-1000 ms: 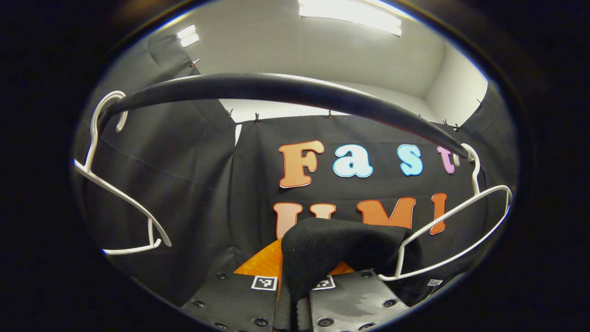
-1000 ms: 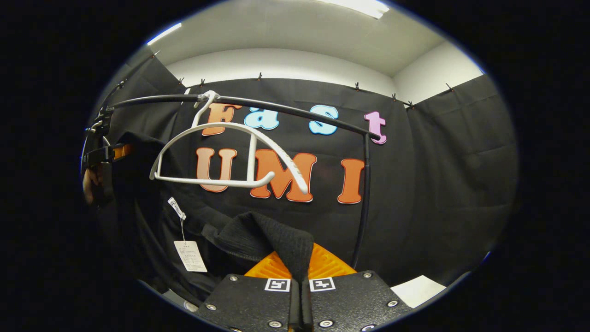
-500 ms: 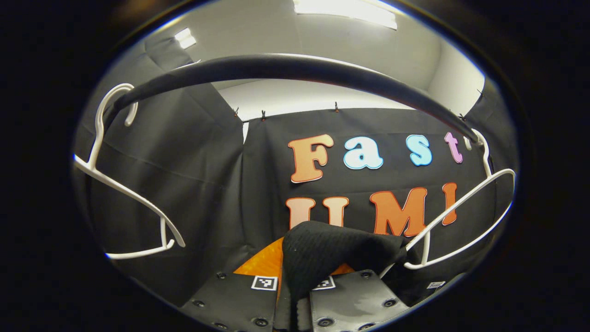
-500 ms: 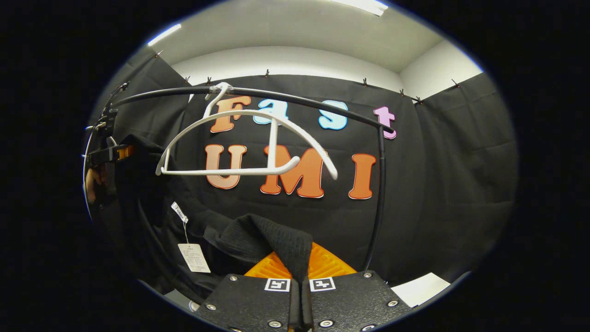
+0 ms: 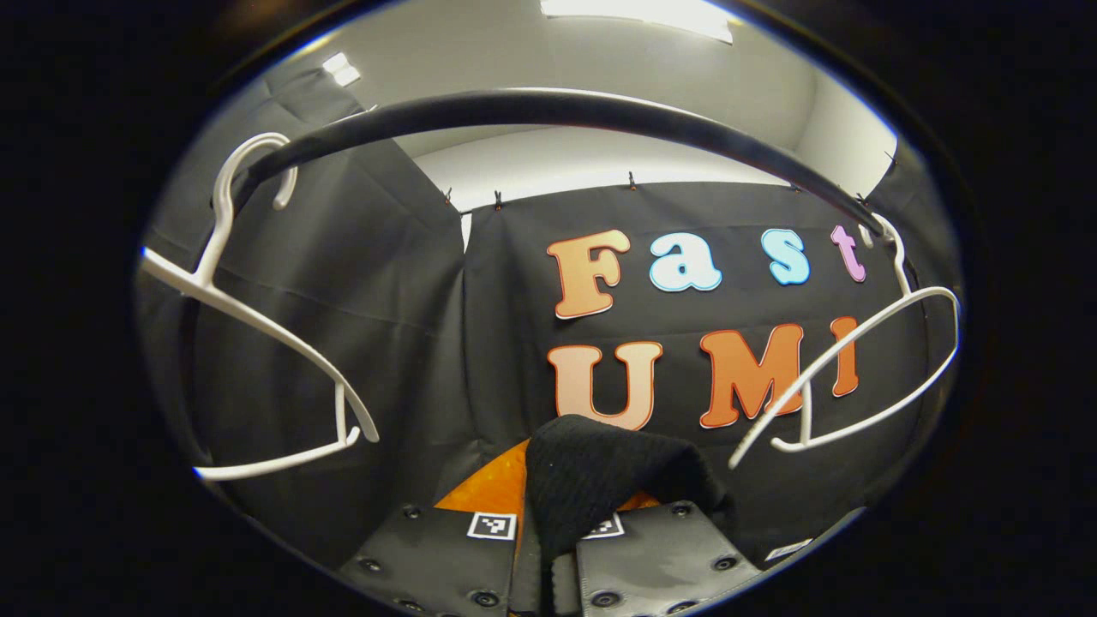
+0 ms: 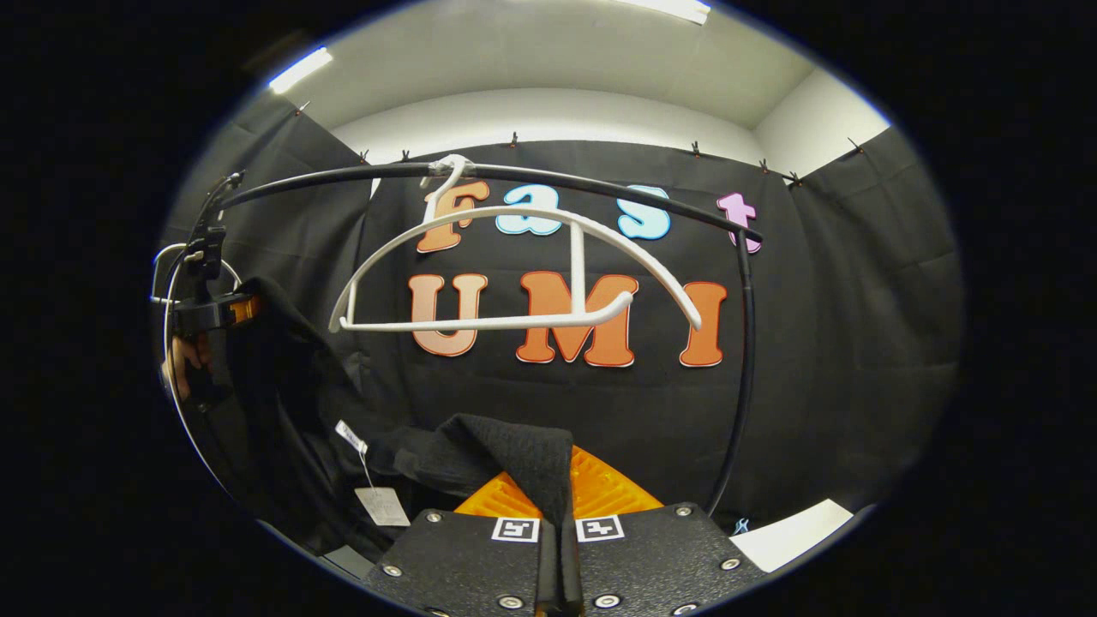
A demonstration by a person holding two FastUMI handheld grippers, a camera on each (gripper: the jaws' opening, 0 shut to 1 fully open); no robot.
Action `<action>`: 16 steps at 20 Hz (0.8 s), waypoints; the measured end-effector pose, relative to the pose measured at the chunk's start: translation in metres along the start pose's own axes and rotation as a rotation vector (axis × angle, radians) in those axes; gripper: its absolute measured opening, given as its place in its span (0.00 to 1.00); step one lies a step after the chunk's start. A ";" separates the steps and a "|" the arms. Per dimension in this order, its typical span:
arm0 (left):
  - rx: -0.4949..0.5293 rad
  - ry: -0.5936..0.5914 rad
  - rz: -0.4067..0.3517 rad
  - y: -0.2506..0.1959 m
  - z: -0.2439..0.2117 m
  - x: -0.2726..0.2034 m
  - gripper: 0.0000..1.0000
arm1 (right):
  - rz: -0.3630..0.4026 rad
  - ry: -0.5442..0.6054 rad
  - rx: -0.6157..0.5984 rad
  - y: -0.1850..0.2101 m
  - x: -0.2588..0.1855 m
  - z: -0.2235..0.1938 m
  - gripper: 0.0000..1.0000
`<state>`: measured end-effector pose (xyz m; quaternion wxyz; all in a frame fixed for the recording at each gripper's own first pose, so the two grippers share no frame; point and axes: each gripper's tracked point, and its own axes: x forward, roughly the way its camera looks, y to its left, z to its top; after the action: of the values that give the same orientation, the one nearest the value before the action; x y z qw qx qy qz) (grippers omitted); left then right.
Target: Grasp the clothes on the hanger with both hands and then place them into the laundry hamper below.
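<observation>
1. The left claw (image 5: 548,561) is clamping a fold of the black garment (image 5: 600,480), its fingers pressed together on the knit; the cloth is bunching up just ahead of the fingers in the left gripper view.
2. The right claw (image 6: 561,557) is likewise pinching the garment (image 6: 506,458) between closed fingers; from there the cloth is trailing off to the left, with a paper tag (image 6: 383,506) dangling below it.
3. In the right gripper view the left claw (image 6: 206,313) is showing far off at the left, with a hand (image 6: 180,364) behind it and the dark cloth hanging beside it; so the garment is stretching between the two claws.
4. The white hanger (image 6: 514,274) is hanging bare on the black rail (image 6: 557,176), apart from the cloth; I judge the garment to be off it, so the two-handed grasp and the removal are looking done.
5. In the left gripper view two bare hangers are hanging on the rail (image 5: 548,107), one at the left (image 5: 266,343) and one at the right (image 5: 857,377).
6. The hamper is not something I can place from here; what is remaining, in my judgement, is lowering the garment into the hamper below and opening both claws.
7. A white sheet (image 6: 793,533) is lying low at the right; what it is I cannot tell.
</observation>
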<state>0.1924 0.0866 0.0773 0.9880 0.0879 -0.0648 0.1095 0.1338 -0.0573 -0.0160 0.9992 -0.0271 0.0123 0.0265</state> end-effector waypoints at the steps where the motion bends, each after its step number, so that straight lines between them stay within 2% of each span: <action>1: -0.004 0.010 -0.008 -0.001 -0.004 -0.005 0.14 | 0.008 0.000 0.004 0.005 -0.001 0.000 0.01; 10: -0.031 0.135 -0.051 -0.011 -0.064 -0.045 0.14 | 0.097 0.030 0.012 0.061 0.000 -0.015 0.02; 16: -0.081 0.287 -0.103 -0.033 -0.132 -0.068 0.14 | 0.152 0.116 0.022 0.099 0.002 -0.058 0.03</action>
<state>0.1488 0.0661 -0.0667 0.9941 0.0349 0.0772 0.0672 0.1296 0.0384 -0.0788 0.9922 -0.0164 0.0725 0.1005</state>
